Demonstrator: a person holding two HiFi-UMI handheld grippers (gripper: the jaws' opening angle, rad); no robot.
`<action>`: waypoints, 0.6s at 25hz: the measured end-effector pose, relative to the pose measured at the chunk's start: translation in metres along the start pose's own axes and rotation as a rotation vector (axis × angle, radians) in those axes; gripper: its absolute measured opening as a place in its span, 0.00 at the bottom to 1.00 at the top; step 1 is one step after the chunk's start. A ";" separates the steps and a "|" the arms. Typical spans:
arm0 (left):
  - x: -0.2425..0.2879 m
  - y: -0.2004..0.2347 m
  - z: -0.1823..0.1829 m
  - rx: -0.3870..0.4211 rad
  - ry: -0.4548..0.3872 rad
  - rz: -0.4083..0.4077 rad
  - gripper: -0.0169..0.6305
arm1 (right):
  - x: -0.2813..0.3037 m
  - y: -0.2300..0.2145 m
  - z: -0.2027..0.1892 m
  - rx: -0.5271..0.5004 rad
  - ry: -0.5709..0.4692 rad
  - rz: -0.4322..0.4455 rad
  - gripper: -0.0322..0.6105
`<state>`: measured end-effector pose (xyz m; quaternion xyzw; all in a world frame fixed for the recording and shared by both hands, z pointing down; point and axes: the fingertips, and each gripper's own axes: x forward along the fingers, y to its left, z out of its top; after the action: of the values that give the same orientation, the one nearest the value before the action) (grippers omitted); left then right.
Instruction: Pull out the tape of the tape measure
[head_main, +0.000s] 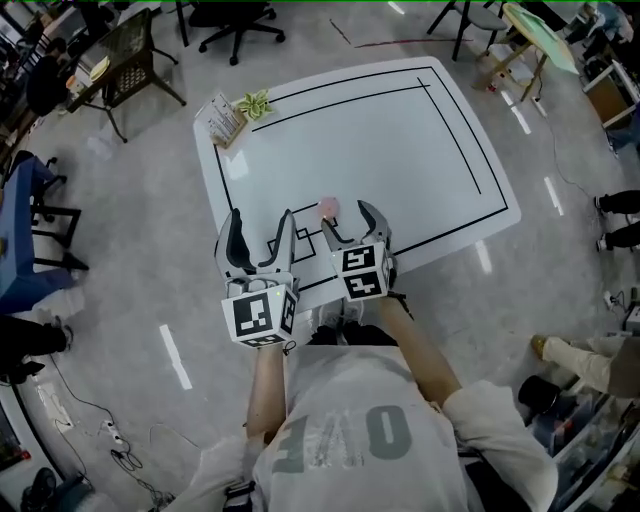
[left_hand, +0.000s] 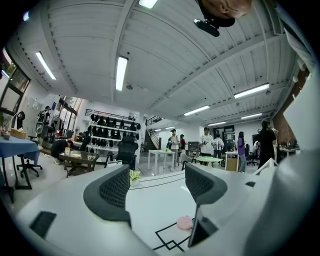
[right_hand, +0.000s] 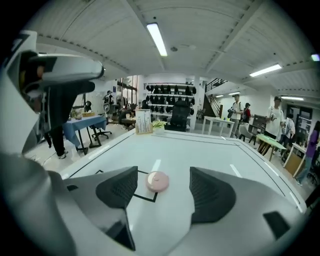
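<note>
1. Shoulders in a grey shirt (head_main: 350, 440) fill the near edge of the head view, and both forearms reach forward to the marker cubes. Left claw (head_main: 262, 215) and right claw (head_main: 348, 214) hover side by side over the near edge of the white bench (head_main: 400, 140). Each has its jaws spread wide with nothing gripped. A small pink tape measure (head_main: 329, 206) lies on the bench between the two, just beside the right claw's left jaw. A potted plant (head_main: 254, 102) and a card rack (head_main: 222, 118) stand at the far left corner, well apart from it.

2. Left gripper view: the jaws stand wide with only bare bench between them. The tape measure sits low and to the right, beside black square outlines (left_hand: 170, 244). It is partly hidden behind the right jaw, so it is off this claw's line of grasp.

3. Right gripper view: the jaws stand wide. The pink case lies flat just ahead of the gap, closer to the left jaw, and neither pad touches it. The tape's end tab is too small to make out; it may face away.

4. My reading is that the approach is in hand and nothing is gripped yet. The right claw looks better placed to lower, move forward and close on the case. The left claw would then need to find the tab and draw it away from the case.
</note>
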<state>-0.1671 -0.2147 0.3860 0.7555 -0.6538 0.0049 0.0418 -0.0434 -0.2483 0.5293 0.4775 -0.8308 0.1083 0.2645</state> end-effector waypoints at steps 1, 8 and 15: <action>-0.001 0.002 -0.005 -0.006 0.014 0.007 0.52 | 0.008 0.003 -0.005 -0.025 0.026 0.005 0.54; -0.007 0.021 -0.028 -0.024 0.078 0.060 0.52 | 0.045 0.007 -0.026 -0.136 0.135 0.000 0.53; -0.009 0.035 -0.038 -0.034 0.095 0.095 0.52 | 0.051 0.002 -0.037 -0.129 0.160 0.011 0.53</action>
<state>-0.2014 -0.2085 0.4252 0.7216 -0.6863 0.0319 0.0855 -0.0539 -0.2688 0.5879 0.4449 -0.8149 0.0937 0.3594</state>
